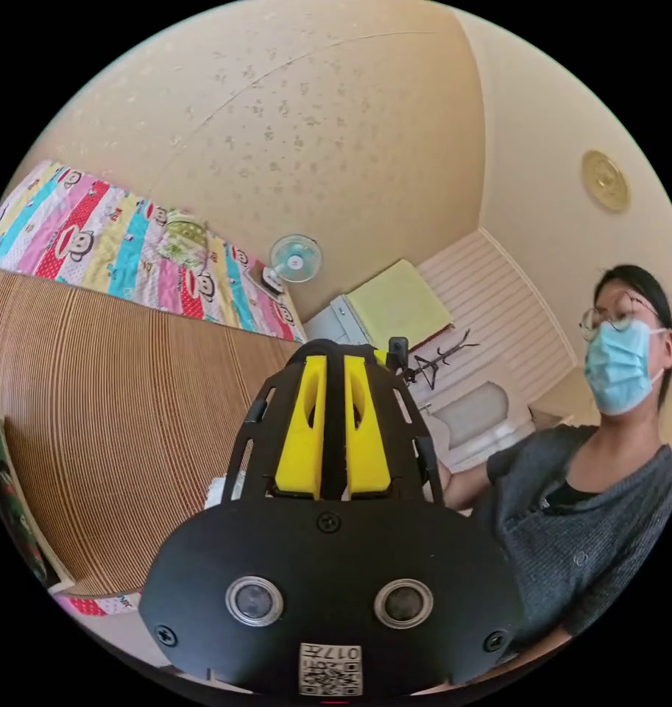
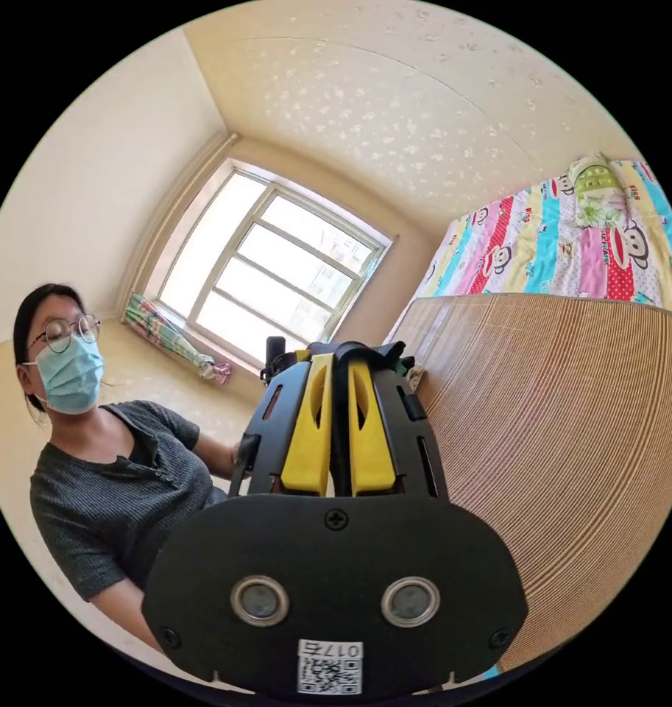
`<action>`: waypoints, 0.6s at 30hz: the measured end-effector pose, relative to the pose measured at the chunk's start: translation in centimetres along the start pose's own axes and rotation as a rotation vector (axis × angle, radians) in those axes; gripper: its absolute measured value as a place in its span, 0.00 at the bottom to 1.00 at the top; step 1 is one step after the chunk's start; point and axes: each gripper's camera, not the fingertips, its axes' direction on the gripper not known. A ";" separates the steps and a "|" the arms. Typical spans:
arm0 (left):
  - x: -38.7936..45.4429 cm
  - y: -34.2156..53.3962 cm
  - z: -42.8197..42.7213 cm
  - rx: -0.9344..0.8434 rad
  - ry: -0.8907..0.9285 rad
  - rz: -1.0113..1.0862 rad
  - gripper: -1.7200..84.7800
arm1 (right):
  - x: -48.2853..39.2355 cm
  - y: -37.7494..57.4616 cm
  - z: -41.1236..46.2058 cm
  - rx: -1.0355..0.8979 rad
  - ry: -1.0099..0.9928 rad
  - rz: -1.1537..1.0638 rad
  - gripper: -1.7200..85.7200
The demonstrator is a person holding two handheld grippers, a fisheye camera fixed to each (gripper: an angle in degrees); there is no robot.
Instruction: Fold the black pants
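My left gripper (image 1: 334,368) fills the lower middle of the left gripper view. Its yellow jaws stand close together with only a thin dark slit between them, and no cloth shows there. It points up toward the wall and ceiling. My right gripper (image 2: 337,364) stands the same way in the right gripper view, jaws together with nothing visible between them. A person in a grey top (image 1: 571,530) (image 2: 115,486) holds both tools and sits beside them.
A brown ribbed bamboo mat (image 1: 115,412) (image 2: 571,442) covers the bed beside both grippers. Beyond it lies a striped, colourful sheet (image 1: 93,236) (image 2: 556,243) with a small pillow (image 2: 597,191). A small fan (image 1: 296,258) stands near the wall, and a window (image 2: 269,272) is behind the person.
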 end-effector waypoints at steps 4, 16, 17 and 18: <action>-5.9 -2.7 4.3 -0.044 -0.111 -0.083 0.08 | 7.0 -1.7 2.7 -0.035 0.169 0.084 0.03; -21.0 12.2 15.7 -0.606 -0.198 -0.507 0.09 | 19.6 25.6 5.0 -0.168 0.459 0.863 0.06; -22.2 13.7 16.1 -0.634 -0.146 -0.576 0.11 | 20.0 27.8 4.1 -0.113 0.424 0.939 0.08; -23.3 14.3 16.2 -0.639 -0.110 -0.635 0.12 | 20.0 28.3 3.6 -0.081 0.404 0.953 0.09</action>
